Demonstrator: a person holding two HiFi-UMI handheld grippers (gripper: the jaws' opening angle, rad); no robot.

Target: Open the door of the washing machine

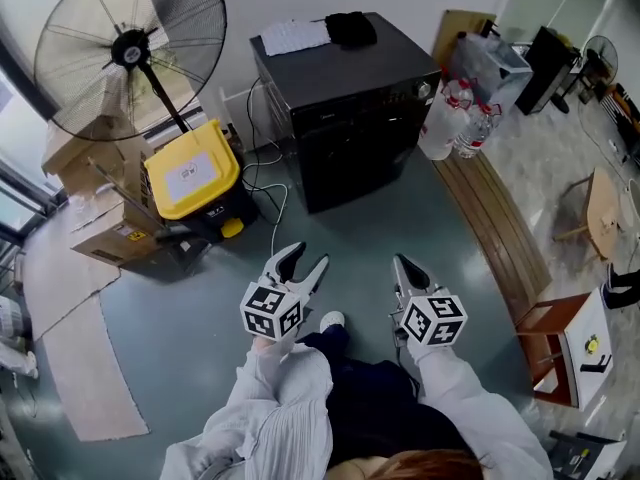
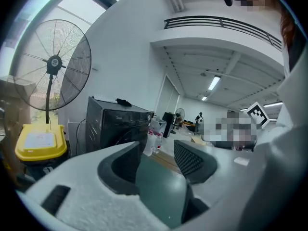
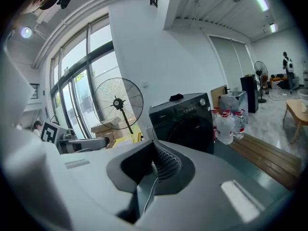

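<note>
The black washing machine (image 1: 350, 108) is seen with its round door (image 3: 192, 127) shut. A standing fan (image 1: 125, 48) is placed to its left in the head view, and a yellow bin (image 1: 192, 176) is set between them. Well in front of the machine, the left gripper (image 1: 306, 258) is held with its jaws spread and empty, and the right gripper (image 1: 405, 268) with its jaws pressed together on nothing. Water bottles (image 1: 455, 118) are stood just right of the machine.

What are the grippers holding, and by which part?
Nothing. The left gripper is open and empty, the right gripper is shut on nothing; the washing machine stands ahead, untouched.
</note>
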